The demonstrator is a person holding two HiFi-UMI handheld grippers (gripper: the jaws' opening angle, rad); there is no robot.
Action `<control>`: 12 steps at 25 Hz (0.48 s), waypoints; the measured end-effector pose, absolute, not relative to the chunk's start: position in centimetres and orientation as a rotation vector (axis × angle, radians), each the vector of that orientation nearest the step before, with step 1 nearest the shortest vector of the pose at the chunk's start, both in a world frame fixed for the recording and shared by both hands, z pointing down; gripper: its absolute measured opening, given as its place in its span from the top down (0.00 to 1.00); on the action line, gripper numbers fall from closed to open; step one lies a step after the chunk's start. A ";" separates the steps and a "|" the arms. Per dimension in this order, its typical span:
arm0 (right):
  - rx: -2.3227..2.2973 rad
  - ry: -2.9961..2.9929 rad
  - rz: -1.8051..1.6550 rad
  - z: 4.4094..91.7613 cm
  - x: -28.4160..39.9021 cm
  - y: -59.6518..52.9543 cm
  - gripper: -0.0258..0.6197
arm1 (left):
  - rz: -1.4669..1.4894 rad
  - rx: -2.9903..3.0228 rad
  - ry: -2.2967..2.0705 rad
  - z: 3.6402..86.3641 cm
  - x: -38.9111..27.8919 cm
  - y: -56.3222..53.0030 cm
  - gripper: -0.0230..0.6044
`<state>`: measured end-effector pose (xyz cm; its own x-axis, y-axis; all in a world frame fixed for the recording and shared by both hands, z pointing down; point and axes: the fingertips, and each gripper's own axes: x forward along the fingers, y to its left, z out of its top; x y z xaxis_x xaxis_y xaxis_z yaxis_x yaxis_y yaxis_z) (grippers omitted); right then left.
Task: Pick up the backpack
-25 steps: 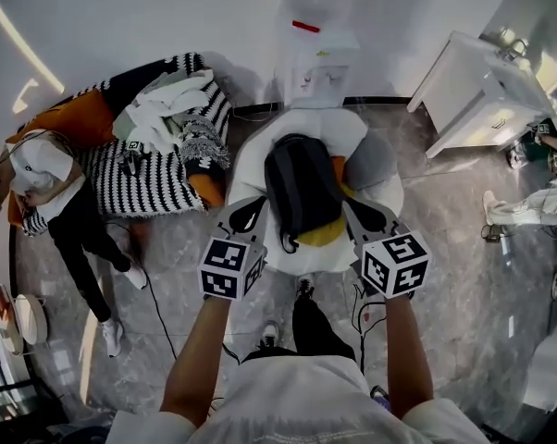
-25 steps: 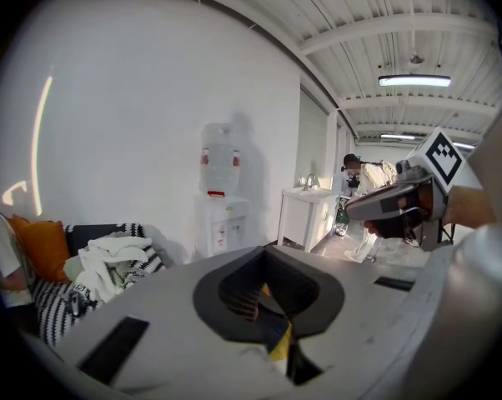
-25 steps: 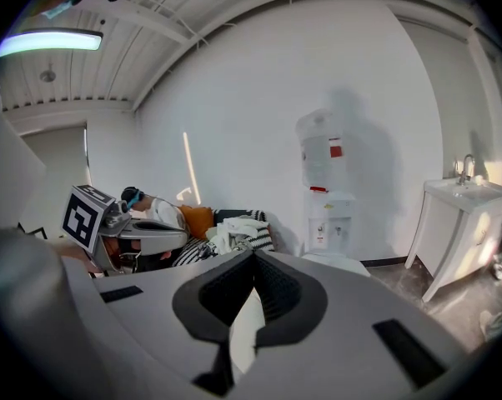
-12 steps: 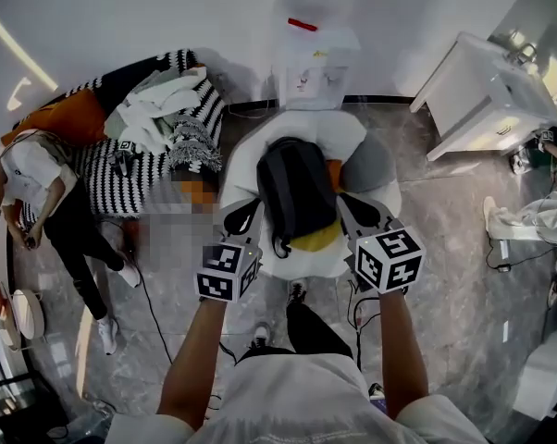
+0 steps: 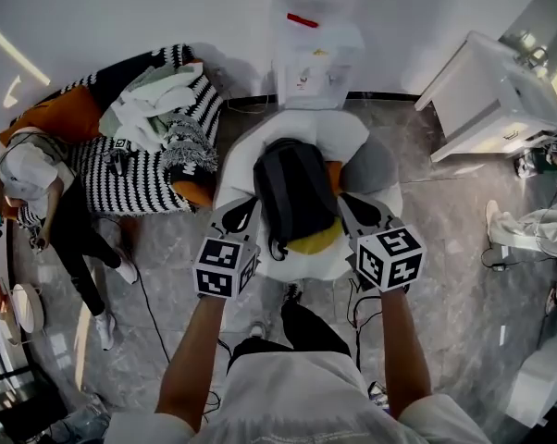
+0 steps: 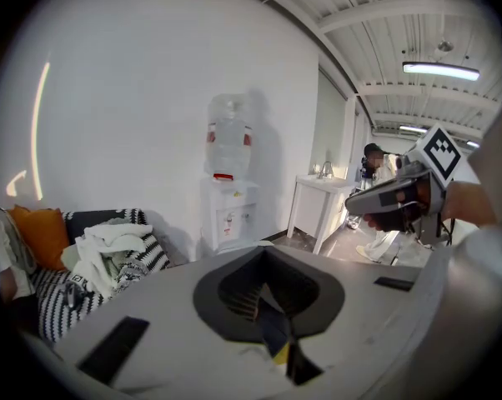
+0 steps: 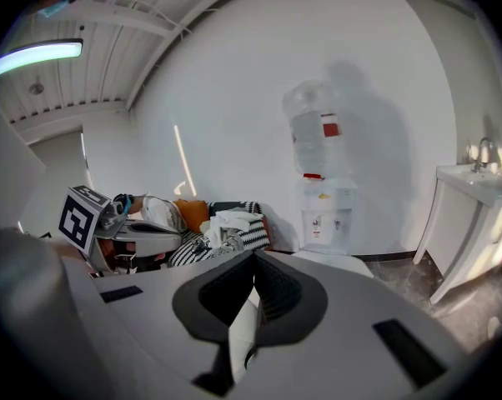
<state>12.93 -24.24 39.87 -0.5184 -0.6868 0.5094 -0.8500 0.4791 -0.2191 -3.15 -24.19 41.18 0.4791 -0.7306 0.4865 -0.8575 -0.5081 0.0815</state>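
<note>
A black backpack (image 5: 294, 192) is lying lengthwise at the middle of the white armchair (image 5: 329, 132), its strap loop hanging toward the front edge.

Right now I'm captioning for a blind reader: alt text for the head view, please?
A black backpack lies on a white round chair, seen from above. The left gripper and right gripper, both shut, flank its near end. A striped sofa stands at left.

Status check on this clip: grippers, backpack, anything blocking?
Left gripper, right gripper shut, empty, either side of backpack. Backpack lies on white chair, not gripped. Nothing blocking.
</note>
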 end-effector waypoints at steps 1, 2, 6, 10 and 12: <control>1.281 -2.378 0.645 40.0 13.0 -24.6 0.96 | 0.580 2.415 -1.344 41.3 -3.1 -24.5 0.94; 1.270 -2.380 0.648 40.2 13.0 -24.9 0.96 | 0.588 2.411 -1.349 41.4 -3.1 -24.8 0.94; 1.216 -2.387 0.649 40.8 12.7 -26.0 0.96 | 0.583 2.390 -1.361 42.0 -3.2 -25.8 0.94; 1.205 -2.379 0.652 41.7 12.7 -27.2 0.96 | 0.596 2.379 -1.350 43.4 -3.1 -26.6 0.94; 1.208 -2.372 0.666 42.3 12.8 -27.7 0.96 | 0.601 2.366 -1.340 44.2 -3.0 -26.8 0.94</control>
